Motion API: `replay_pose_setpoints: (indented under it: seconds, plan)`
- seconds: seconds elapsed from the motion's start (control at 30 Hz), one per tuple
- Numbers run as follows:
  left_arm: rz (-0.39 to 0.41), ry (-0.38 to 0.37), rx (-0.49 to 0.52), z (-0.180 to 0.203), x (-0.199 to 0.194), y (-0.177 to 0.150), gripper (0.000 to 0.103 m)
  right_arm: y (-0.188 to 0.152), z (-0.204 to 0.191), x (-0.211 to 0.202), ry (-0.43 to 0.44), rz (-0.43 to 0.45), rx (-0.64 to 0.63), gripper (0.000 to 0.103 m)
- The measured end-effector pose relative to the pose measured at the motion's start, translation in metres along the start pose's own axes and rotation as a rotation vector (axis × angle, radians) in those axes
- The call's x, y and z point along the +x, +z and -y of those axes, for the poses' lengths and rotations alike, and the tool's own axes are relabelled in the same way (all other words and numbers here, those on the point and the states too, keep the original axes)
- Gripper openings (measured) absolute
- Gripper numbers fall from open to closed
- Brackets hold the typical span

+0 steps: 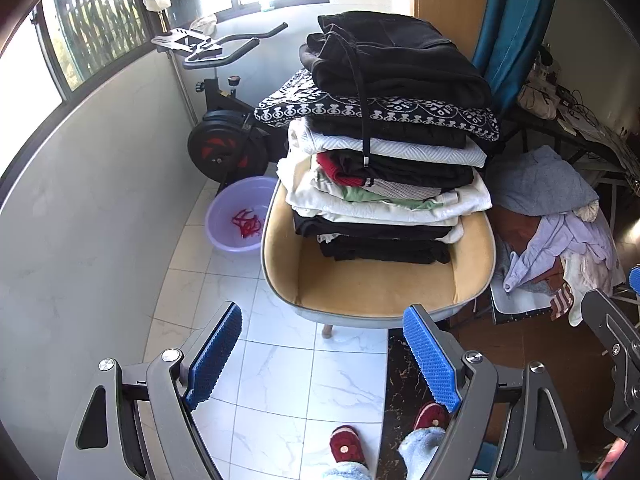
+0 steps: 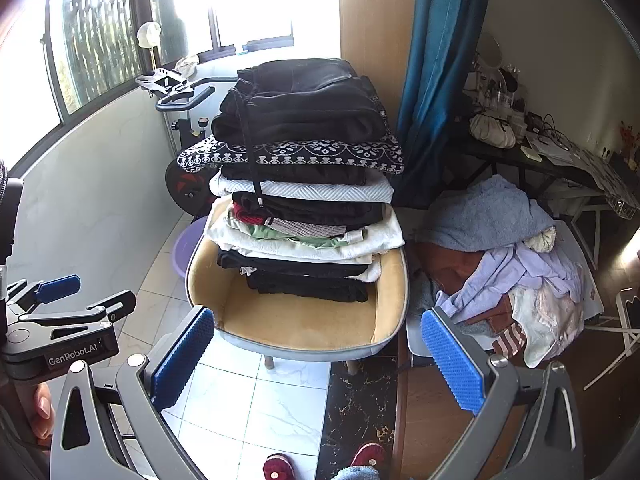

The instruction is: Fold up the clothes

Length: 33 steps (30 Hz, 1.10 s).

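A tall stack of folded clothes sits on a tan-cushioned chair; a black garment with a drawstring lies on top. The stack and chair show in the right wrist view too. A loose pile of unfolded clothes lies to the right, with a blue towel and a lilac shirt on it; it also shows in the right wrist view. My left gripper is open and empty, in front of the chair. My right gripper is open and empty, beside it.
An exercise bike stands by the window wall at left. A purple basin sits on the tiled floor under it. A blue curtain and a cluttered dark table stand at right. My feet in red slippers are below.
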<state>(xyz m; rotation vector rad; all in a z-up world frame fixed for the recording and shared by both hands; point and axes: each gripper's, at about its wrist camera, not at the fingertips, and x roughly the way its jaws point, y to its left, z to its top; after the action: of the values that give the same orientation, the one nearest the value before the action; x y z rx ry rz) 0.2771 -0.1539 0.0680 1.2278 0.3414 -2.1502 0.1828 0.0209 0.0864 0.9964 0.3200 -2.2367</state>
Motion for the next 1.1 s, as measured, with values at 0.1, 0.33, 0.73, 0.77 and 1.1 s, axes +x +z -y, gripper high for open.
replay_pose_setpoints:
  seconds: [0.1, 0.33, 0.73, 0.77, 1.1]
  plan:
    - [0.003, 0.000, -0.003, -0.002, -0.001, 0.001, 0.084, -0.002, 0.001, -0.003, 0.000, 0.004, -0.002, 0.103]
    - [0.012, -0.020, -0.025, -0.006, -0.003, 0.002, 0.084, -0.005, 0.002, -0.007, 0.000, 0.006, -0.005, 0.103]
    - [-0.026, -0.062, -0.055, -0.011, 0.003, -0.002, 0.084, 0.002, -0.009, 0.002, 0.000, -0.001, -0.014, 0.103]
    - [-0.034, -0.074, -0.060, -0.012, 0.004, -0.002, 0.084, 0.003, -0.010, 0.002, -0.001, -0.003, -0.014, 0.103]
    - [-0.049, -0.088, -0.070, -0.014, 0.009, 0.000, 0.084, 0.005, -0.011, 0.003, -0.004, -0.001, -0.015, 0.103]
